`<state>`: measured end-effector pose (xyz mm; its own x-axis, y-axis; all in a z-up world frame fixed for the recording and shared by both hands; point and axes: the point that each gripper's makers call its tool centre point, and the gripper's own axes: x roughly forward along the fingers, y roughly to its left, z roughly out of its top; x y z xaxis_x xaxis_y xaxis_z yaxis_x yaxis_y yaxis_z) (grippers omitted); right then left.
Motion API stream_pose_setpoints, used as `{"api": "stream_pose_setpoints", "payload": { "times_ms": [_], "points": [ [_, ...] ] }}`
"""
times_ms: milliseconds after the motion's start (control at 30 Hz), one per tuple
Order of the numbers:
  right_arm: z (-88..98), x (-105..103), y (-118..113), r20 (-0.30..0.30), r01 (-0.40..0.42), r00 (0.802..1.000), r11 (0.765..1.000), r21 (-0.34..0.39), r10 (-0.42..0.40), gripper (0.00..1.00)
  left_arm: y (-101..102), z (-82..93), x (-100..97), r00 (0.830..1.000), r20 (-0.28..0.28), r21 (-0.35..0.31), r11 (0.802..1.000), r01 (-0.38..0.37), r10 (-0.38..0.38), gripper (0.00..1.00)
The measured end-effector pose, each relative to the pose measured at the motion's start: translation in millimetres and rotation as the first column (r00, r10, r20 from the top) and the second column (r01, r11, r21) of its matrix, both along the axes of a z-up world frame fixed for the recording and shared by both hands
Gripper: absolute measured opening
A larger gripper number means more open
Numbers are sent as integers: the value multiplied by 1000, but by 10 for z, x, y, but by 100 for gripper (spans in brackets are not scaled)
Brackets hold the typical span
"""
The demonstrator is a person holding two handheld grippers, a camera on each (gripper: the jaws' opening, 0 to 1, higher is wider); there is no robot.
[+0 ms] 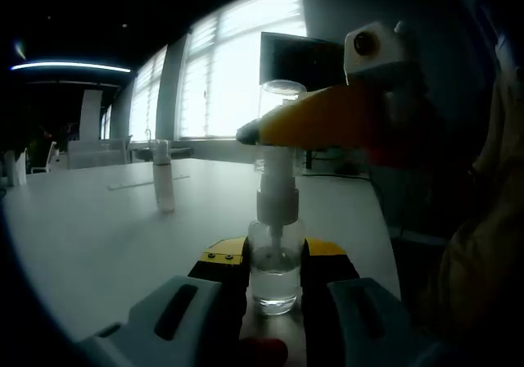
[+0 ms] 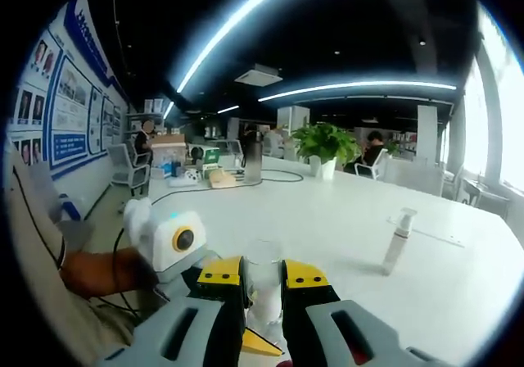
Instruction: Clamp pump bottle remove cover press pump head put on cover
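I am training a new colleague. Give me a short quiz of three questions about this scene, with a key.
1. True or false: the left claw is shut on the pump bottle.
2. The second bottle on the table is: A) upright, B) lying flat, C) inside a claw.
3. Fill in: the right claw holds the clear ___ over the pump head.
Key: 1 true; 2 A; 3 cover.

Clear pump bottle [image 1: 273,260] with white pump, yellow-tipped grey grippers, white table [image 1: 106,228].
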<state>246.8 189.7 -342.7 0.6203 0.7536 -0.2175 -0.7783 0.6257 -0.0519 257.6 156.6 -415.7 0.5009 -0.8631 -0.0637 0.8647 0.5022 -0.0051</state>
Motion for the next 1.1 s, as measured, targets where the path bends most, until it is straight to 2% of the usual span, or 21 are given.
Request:
{"api": "stream_pose_setpoints", "payload": {
  "times_ms": [800,1100],
  "points": [
    [-101,23,-25,-18,14,1000,1000,3,-14,12,-5,4,-3,1000,-1,0,1000,0,0,15],
    [-191,25,-30,-27,16,1000,1000,-1,-16,12,-2,4,-5,1000,0,-1,1000,-1,1,15]
  ]
}}
